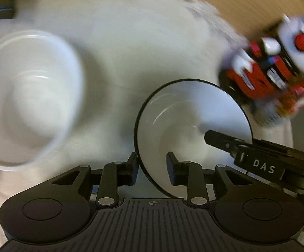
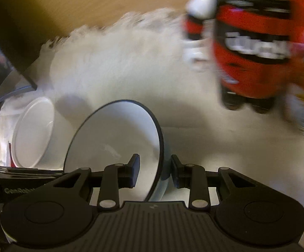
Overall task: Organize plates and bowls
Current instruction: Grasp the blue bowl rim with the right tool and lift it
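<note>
A white bowl with a dark rim (image 1: 185, 113) is held between both grippers over a white cloth (image 1: 120, 42). My left gripper (image 1: 152, 168) straddles its left rim, one finger outside and one inside. My right gripper (image 2: 155, 171) straddles its right rim (image 2: 118, 134) the same way; one right finger (image 1: 221, 140) shows inside the bowl in the left wrist view. A gap shows beside the rim in both, so grip contact is unclear. A plain white bowl (image 1: 26, 96) sits on the cloth to the left; it also shows in the right wrist view (image 2: 34, 132).
Red, black and white snack packages (image 1: 277, 67) lie at the right on the cloth, large in the right wrist view (image 2: 252, 48). Wooden tabletop (image 2: 89, 2) lies beyond the cloth. A dark object (image 2: 7, 48) stands at the far left. Both views are motion-blurred.
</note>
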A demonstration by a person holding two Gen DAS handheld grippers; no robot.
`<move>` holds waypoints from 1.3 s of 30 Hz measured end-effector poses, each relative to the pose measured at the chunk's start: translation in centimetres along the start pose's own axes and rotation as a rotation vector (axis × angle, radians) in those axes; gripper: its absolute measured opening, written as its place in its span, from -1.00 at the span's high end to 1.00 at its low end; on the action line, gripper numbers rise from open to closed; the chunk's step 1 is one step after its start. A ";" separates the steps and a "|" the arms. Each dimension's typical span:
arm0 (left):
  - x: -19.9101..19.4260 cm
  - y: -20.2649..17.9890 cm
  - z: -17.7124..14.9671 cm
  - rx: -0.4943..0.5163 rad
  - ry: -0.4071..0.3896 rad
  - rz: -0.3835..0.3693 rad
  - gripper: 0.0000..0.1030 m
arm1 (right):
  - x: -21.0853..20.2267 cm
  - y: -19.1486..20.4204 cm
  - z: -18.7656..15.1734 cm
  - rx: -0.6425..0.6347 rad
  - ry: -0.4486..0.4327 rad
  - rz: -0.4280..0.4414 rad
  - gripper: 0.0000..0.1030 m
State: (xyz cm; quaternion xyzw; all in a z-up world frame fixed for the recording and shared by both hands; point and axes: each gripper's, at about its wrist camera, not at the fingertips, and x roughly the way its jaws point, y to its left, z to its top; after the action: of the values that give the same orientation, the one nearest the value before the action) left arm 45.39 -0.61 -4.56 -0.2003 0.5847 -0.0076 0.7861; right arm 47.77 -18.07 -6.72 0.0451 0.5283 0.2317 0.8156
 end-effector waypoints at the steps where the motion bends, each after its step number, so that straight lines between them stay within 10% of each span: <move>1: 0.4 -0.7 -0.1 0.013 0.007 -0.014 0.40 | -0.7 -0.8 -0.3 0.012 -0.005 -0.013 0.40; 13: 3.0 -3.3 0.9 0.076 0.013 -0.063 0.41 | -1.1 -6.8 -2.2 0.192 0.015 0.018 0.36; 39: 3.8 -3.2 0.6 0.123 0.005 -0.038 0.57 | -0.2 -4.8 -1.3 0.164 0.031 -0.016 0.23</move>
State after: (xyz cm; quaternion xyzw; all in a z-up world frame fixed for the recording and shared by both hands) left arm 47.91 -4.30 -6.89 -0.1627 0.5813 -0.0590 0.7951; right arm 48.14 -22.63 -8.69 0.1041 0.5585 0.1817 0.8026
